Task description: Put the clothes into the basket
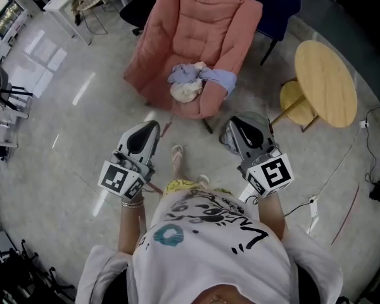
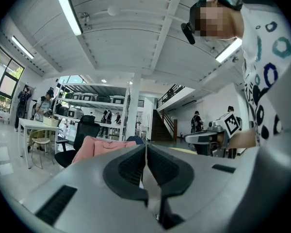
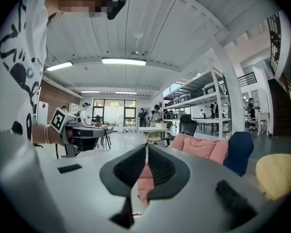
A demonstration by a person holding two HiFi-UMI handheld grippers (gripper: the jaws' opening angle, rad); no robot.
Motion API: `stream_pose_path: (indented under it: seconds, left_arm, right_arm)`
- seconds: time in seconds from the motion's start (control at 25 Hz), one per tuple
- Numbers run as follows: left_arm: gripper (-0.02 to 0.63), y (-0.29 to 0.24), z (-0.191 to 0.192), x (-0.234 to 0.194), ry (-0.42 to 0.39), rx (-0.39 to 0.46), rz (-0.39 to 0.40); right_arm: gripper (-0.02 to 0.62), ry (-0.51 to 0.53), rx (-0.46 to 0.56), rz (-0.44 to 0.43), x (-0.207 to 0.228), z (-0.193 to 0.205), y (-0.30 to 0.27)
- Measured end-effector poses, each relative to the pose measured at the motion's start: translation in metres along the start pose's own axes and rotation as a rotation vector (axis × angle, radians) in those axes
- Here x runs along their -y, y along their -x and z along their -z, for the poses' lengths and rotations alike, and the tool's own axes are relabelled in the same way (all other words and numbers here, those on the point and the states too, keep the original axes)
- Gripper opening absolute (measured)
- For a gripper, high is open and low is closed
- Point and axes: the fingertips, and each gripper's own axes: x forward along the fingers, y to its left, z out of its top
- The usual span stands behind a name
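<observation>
Left hand-held gripper is clenched, its two ribbed pads pressed flat together with nothing between them; it is held level at waist height and points toward the armchair; the cube at its rear carries a black-and-white square marker. Right hand-held gripper is likewise clenched and empty, held beside the left one and apart from it, tipped a little downward, with its own marker cube at the back.

Ahead of both tips, well apart from them, the clothes lie in a loose heap on the seat of a salmon-pink quilted armchair; the heap's long axis runs across the seat from side to side; a lavender-blue garment stretches toward the seat's right front corner and droops over its edge; a cream garment sits bunched at the front, touching the lavender one; both are crumpled, and no print or label on them can be made out.

To the right stand a round wooden table and a yellow stool partly beneath it; a dark blue chair stands behind the armchair; the person's white shirt bears black scrawled print that cannot be read as words.
</observation>
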Motion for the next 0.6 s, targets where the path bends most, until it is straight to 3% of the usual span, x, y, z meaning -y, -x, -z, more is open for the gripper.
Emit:
stream_pose_path:
  seconds: [0.6]
  left_arm:
    - [0.023,-0.071,-0.026,-0.114,-0.035,-0.008,0.099]
  right_arm:
    - [0.029,0.013,0.003,0.06,0.038,-0.038,-0.121]
